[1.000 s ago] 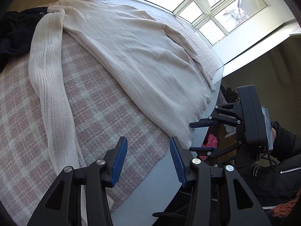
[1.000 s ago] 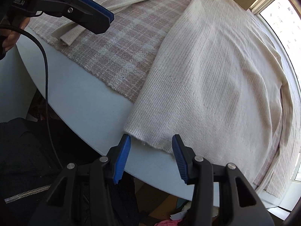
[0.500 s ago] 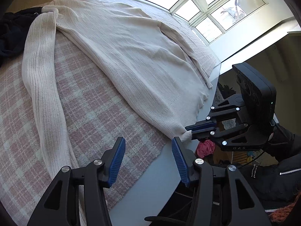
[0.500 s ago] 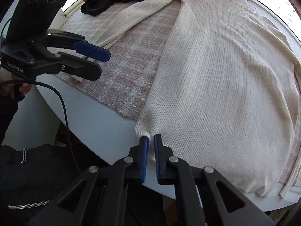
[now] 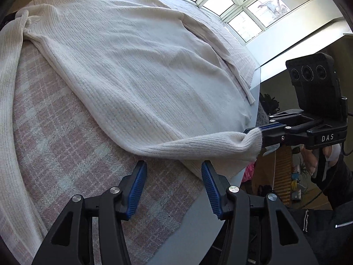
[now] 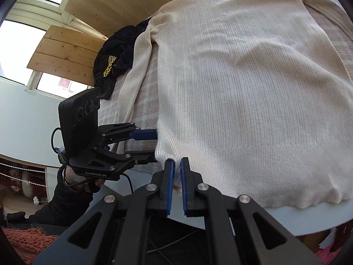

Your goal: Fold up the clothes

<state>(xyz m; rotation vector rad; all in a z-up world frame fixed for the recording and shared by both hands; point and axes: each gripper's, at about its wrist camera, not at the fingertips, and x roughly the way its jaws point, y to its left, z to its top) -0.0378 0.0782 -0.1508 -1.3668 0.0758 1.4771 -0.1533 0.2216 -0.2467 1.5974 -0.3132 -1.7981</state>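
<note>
A cream ribbed sweater (image 5: 136,70) lies spread on a pink plaid cloth (image 5: 55,128) over a round table; it also shows in the right wrist view (image 6: 253,77). My right gripper (image 6: 177,165) is shut on the sweater's hem corner (image 5: 249,141) and holds it lifted above the table edge; it also shows in the left wrist view (image 5: 262,132). My left gripper (image 5: 174,176) is open and empty, just below the raised hem. In the right wrist view the left gripper (image 6: 154,143) sits beside the hem's left edge. One long sleeve (image 5: 8,101) lies down the left side.
A black garment (image 6: 114,59) lies bunched at the table's far end beside wooden boards (image 6: 66,53). The grey table rim (image 5: 198,216) curves close to both grippers. Windows (image 5: 253,4) stand behind the table. A person's dark jacket (image 5: 320,227) is at the lower right.
My right gripper has lifted the pinched hem corner off the table and pulled it up and inward. My left gripper, still open, has moved in close under the raised hem.
</note>
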